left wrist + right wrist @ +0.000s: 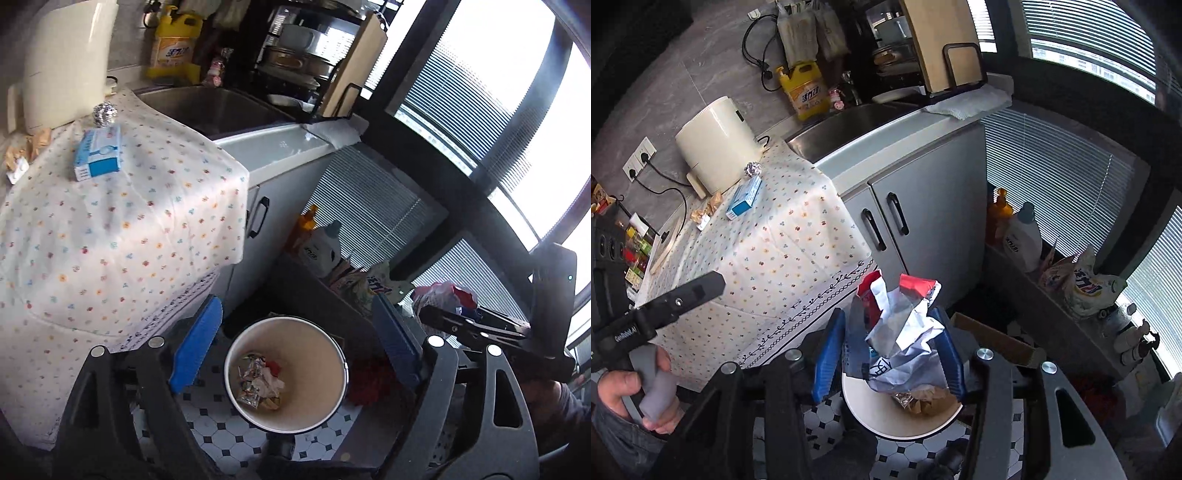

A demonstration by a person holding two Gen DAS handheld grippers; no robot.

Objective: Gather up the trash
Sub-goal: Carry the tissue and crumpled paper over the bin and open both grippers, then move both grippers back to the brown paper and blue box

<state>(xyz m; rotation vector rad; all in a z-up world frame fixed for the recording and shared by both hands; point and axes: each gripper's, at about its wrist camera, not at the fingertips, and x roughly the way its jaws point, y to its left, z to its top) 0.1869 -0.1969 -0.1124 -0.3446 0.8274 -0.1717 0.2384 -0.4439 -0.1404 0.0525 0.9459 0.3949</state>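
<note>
While both tongs hang over the round cream waste bin with a dark rim on the black-and-white tiled floor, the items stand as follows.

Left tongs: blue pads spread wide, nothing between them, the bin's mouth showing in the gap. A hand grips their grey handle.

Right tongs: a crumpled silver, red and white foil bag stands between the blue pads, directly above the bin. The far pad touches the bag; whether the near pad presses on it cannot be told. In the left wrist view the same bag shows at the tips of the right tongs.

Bin contents: crumpled foil and paper scraps on the bottom.

Worktop covered by a white cloth with small coloured flowers: a blue-and-white cardboard box lies near the back edge, a ball of crumpled silver foil just behind it, and brown crumpled wrappers near the back left corner. A cream cylindrical appliance stands at the back edge.

Beside the cloth: a steel sink, with a yellow detergent bottle behind it.
</note>
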